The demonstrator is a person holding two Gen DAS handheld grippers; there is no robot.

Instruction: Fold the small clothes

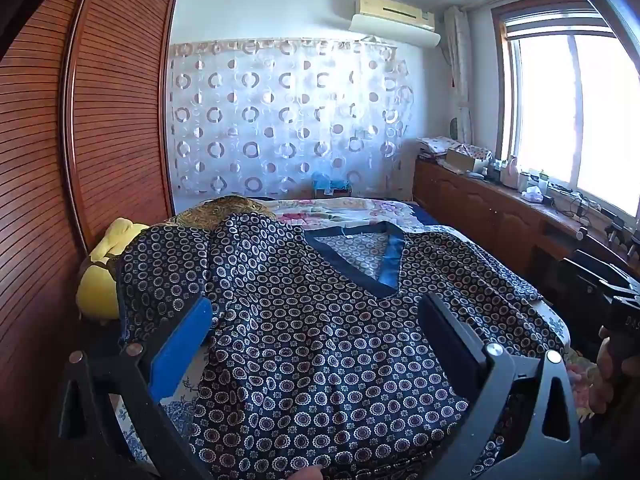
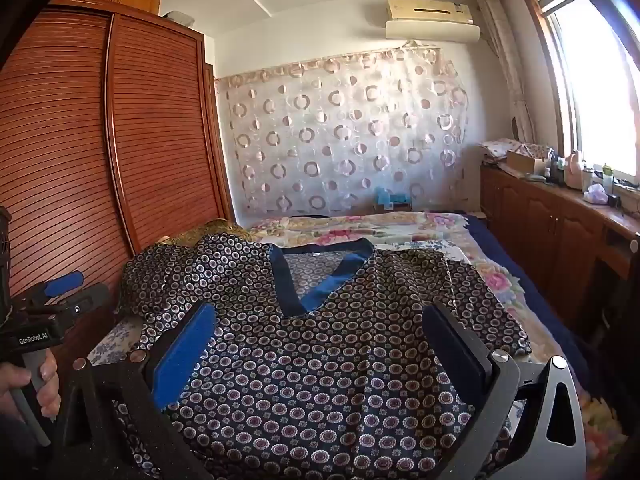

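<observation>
A dark navy top (image 1: 312, 344) with small ring patterns and a blue V-neck trim (image 1: 390, 264) lies spread face up on the bed; it also shows in the right wrist view (image 2: 320, 360). Its left sleeve (image 1: 168, 264) drapes over a raised lump. My left gripper (image 1: 316, 316) is open and hovers just above the top's chest, holding nothing. My right gripper (image 2: 320, 320) is open above the same chest area, below the V-neck (image 2: 316, 280), holding nothing. The left gripper also shows at the left edge of the right wrist view (image 2: 64, 284).
The bed (image 2: 400, 224) has a floral cover. A yellow plush toy (image 1: 104, 276) lies at the bed's left edge beside the wooden slatted wardrobe (image 1: 80, 140). A wooden cabinet with clutter (image 2: 560, 216) runs under the window at right. A patterned curtain (image 2: 344, 140) hangs behind.
</observation>
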